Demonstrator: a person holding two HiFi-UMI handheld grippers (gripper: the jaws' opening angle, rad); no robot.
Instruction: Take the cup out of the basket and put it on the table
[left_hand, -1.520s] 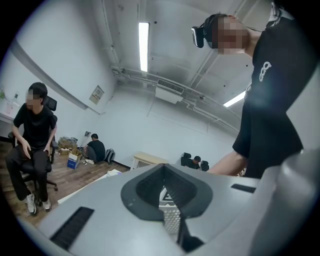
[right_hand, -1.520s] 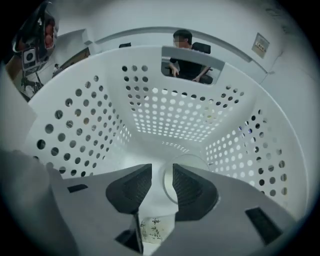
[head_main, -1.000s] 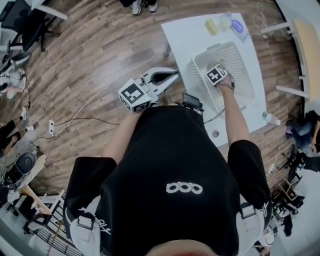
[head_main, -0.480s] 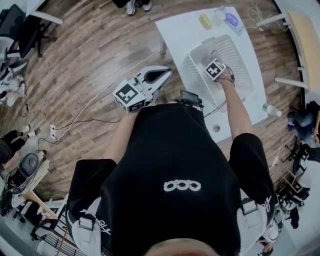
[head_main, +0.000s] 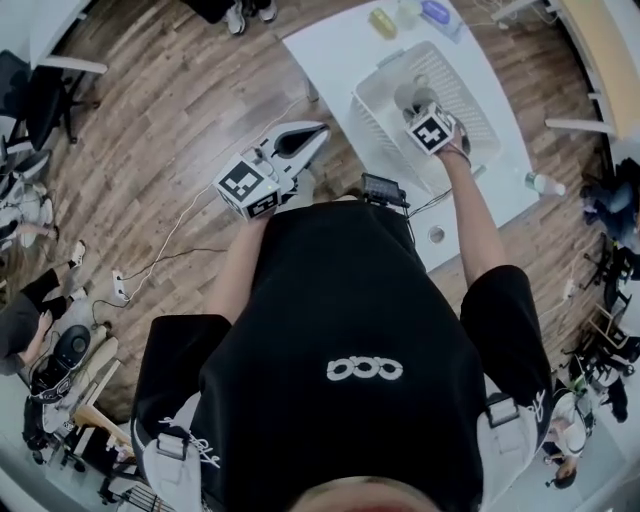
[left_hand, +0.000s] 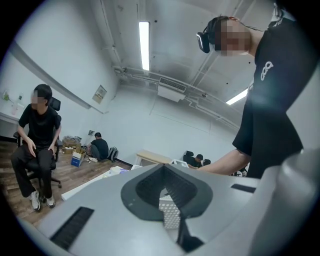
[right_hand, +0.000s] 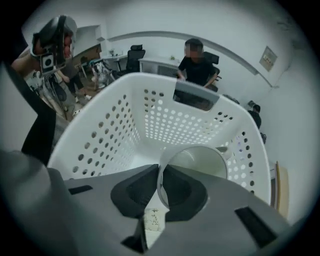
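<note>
The left gripper (head_main: 316, 131) is held out ahead on the left by the bent left arm (head_main: 238, 275), its fingers (left_hand: 145, 187) pressed together with nothing between them. The right arm (head_main: 472, 215) stretches toward the far right. The right gripper (right_hand: 160, 186) angles down, clamped on the cup (right_hand: 200, 160) rim.

The head view looks steeply down from above the person (head_main: 340, 300), whose black shirt fills its lower half. The white table (head_main: 330, 45) lies far off at 1 o'clock. The left gripper (left_hand: 164, 175) view faces outward and upward, across the room to the ceiling, with the same person at 2 o'clock. The right gripper (right_hand: 160, 175) view sits inside the basket (right_hand: 125, 120), very near to the cup (right_hand: 200, 160). All three views share the basket.
</note>
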